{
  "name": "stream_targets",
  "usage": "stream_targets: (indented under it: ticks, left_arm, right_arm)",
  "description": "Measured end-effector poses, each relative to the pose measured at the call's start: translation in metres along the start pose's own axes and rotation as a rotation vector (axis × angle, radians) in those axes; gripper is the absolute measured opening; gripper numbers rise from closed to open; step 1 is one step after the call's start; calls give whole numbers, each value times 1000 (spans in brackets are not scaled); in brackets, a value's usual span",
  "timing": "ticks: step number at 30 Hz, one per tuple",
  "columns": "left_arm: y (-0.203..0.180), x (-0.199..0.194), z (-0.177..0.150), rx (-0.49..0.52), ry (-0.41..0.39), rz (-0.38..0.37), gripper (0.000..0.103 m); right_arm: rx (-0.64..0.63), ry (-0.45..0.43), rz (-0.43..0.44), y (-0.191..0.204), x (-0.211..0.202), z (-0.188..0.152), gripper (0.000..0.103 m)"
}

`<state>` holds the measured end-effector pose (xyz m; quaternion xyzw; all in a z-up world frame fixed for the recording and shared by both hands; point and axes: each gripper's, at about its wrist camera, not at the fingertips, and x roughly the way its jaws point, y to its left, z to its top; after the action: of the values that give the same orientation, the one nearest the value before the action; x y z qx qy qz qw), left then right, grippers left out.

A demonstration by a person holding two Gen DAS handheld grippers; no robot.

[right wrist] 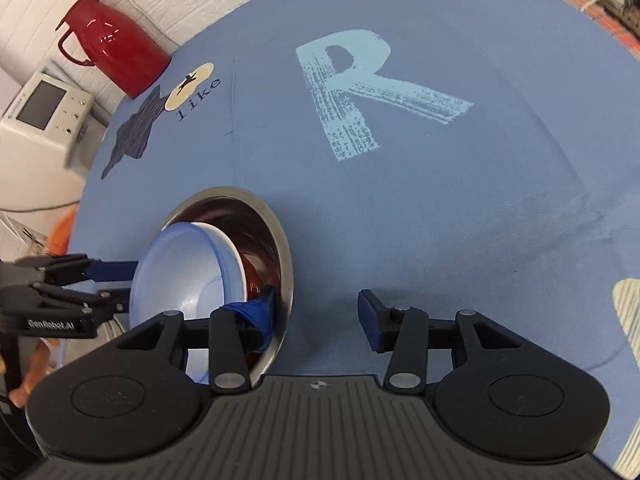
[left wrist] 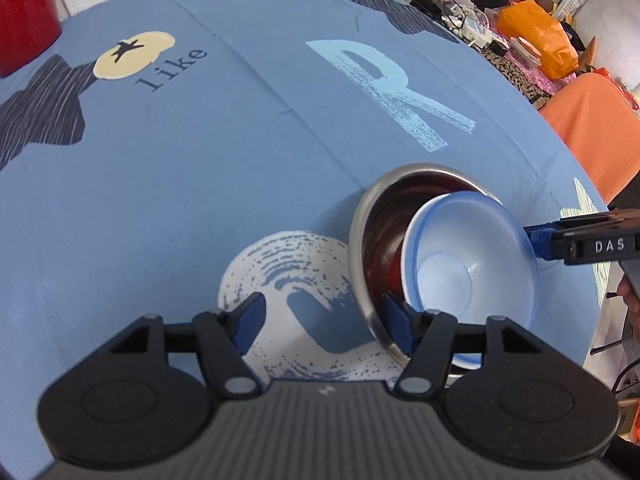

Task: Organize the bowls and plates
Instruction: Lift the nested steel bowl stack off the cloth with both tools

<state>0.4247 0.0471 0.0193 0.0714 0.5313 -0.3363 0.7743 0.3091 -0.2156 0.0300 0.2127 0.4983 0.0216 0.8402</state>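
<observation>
Steel bowl (left wrist: pixel 368 240) near the table's (left wrist: pixel 200 180) front edge, blue bowl (left wrist: pixel 472 264) tilted inside; left claw (left wrist: pixel 324 326) wide open, right claw (right wrist: pixel 316 316) wide open, each apparently straddling the steel rim; next, seat it flat.

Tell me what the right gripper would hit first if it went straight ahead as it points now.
Probably the round stainless steel bowl: the right gripper straddles its rim, left finger inside, so the curving inner wall comes first. Otherwise only blue tablecloth lies ahead.

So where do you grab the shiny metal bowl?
Pinch the thin rim of the shiny metal bowl, one finger inside, one outside, from the near edge. The pale blue plastic bowl leans away inside it, leaving a gap along that wall; the open left gripper straddles the rim there.
</observation>
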Motion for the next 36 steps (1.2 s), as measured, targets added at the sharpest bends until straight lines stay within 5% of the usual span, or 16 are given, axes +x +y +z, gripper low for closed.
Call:
stream_targets:
  ticks: [7, 10, 14, 18, 24, 28, 35, 36]
  left_arm:
    - [6, 1, -1, -17, -3, -22, 65]
    - [0, -1, -3, 12, -20, 3, 64]
    - [0, -3, -5, -6, -18, -68, 27]
    - [-2, -5, -5, -27, -26, -99, 1]
    - [-3, -4, -3, -117, -27, -119, 0]
    - [-3, -1, 2, -166, -11, -176, 0]
    - [-16, 2, 4, -73, -7, -161, 0]
    - [-16, 3, 5, -53, 3, -155, 6]
  right_arm:
    - [159, -62, 12, -14, 4, -5, 34]
    - [119, -78, -16, -6, 3, -6, 34]
    - [139, -76, 71, -9, 6, -6, 21]
    - [127, -61, 104, -7, 12, -6, 15]
    - [163, -11, 119, -5, 15, 4, 13]
    - [276, 87, 206, -10, 26, 9, 15]
    - [72, 73, 142, 3, 20, 10, 19]
    - [55, 62, 122, 5, 16, 8, 19]
